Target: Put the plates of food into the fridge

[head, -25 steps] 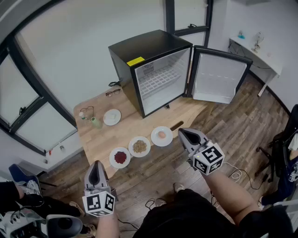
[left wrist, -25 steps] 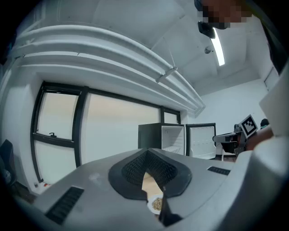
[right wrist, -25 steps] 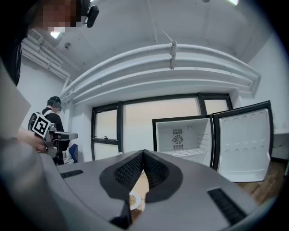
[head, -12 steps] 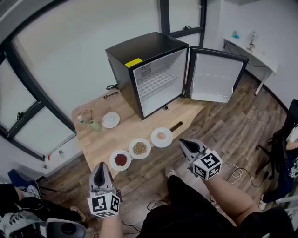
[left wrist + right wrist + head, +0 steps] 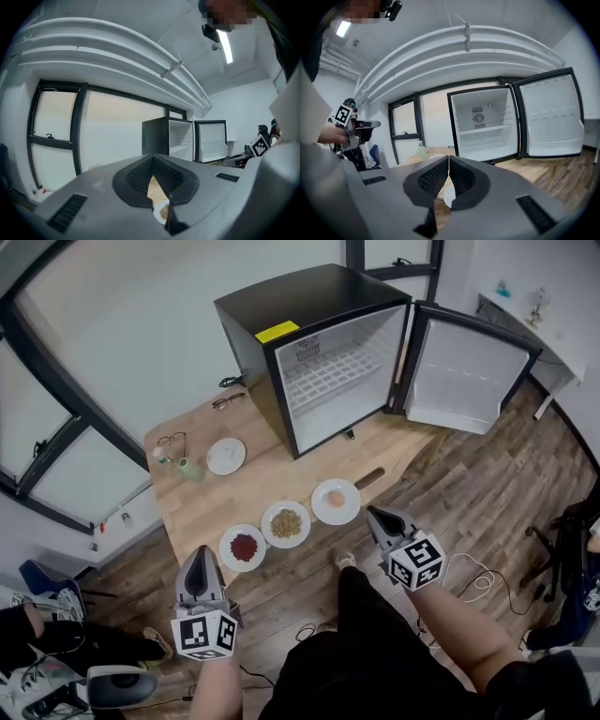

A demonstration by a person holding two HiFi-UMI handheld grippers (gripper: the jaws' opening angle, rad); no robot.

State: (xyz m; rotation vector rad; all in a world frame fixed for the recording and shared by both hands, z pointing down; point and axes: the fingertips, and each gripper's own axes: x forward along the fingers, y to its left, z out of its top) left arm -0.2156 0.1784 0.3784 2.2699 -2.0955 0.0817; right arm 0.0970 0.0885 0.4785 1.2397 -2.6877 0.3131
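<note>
Three plates of food stand in a row near the wooden table's (image 5: 272,486) front edge: red food (image 5: 243,547), brown grains (image 5: 286,523) and a pinkish piece (image 5: 336,501). The black fridge (image 5: 309,343) stands at the table's far end, its door (image 5: 473,367) swung open to the right and its shelves bare. My left gripper (image 5: 198,561) is shut and empty, short of the table below the red plate. My right gripper (image 5: 375,514) is also shut and empty, just right of the pinkish plate. The left gripper view (image 5: 152,158) shows the grain plate (image 5: 164,212) under its jaws; the right gripper view (image 5: 448,157) faces the fridge (image 5: 487,124).
An empty white plate (image 5: 226,456), a green cup (image 5: 190,469) and two pairs of glasses (image 5: 226,400) lie on the table's left part. Cables (image 5: 464,570) trail on the plank floor. A chair (image 5: 574,559) stands at the right, and a white desk (image 5: 525,320) at the back right.
Both grippers have sunk lower in front of the table, the right one more. Both stay shut and empty. The plates have not moved.
</note>
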